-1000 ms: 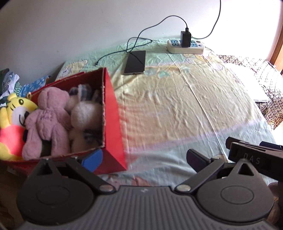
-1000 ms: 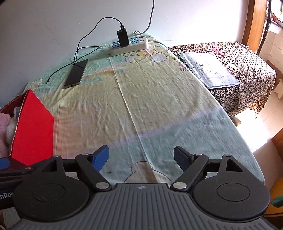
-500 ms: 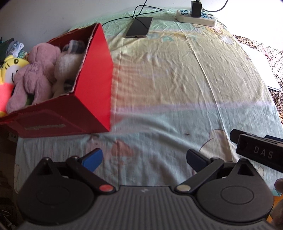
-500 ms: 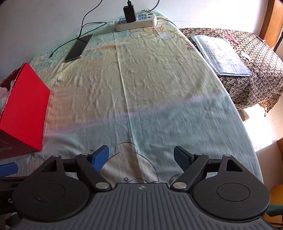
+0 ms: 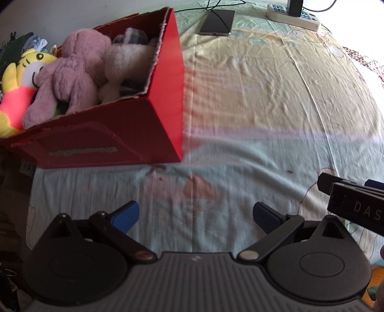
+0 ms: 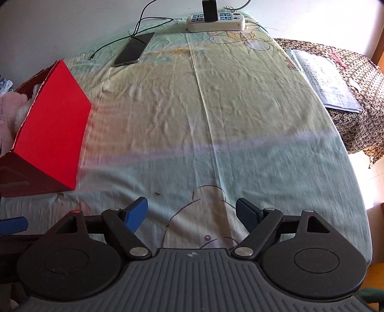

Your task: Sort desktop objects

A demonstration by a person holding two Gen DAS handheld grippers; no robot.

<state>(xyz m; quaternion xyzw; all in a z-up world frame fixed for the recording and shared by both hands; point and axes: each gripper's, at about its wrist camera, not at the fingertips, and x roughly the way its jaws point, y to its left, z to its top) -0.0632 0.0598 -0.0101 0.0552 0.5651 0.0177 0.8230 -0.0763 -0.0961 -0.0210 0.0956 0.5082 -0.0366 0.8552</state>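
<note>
A red cardboard box [image 5: 165, 100] [image 6: 52, 129] stands at the left of a cloth-covered table. Inside it lie a pink plush toy [image 5: 72, 72], a white plush toy [image 5: 127, 62] and a yellow tiger plush [image 5: 16, 86] at its left end. My left gripper [image 5: 195, 214] is open and holds nothing, low over the cloth in front of the box. My right gripper [image 6: 192, 213] is also open with nothing between its fingers, to the right of the left one. The right gripper's body shows at the right edge of the left wrist view.
A phone [image 6: 134, 49] [image 5: 217, 22] on a cable lies at the far side, beside a white power strip [image 6: 216, 20] [image 5: 292, 15] with a black charger. A booklet [image 6: 321, 79] rests on a patterned side table at the right. The cartoon-print cloth [image 6: 216, 120] lies between.
Both grippers have drawn back toward the table's near edge and tilted down. The box now lies farther ahead of the left gripper. Both grippers stayed open.
</note>
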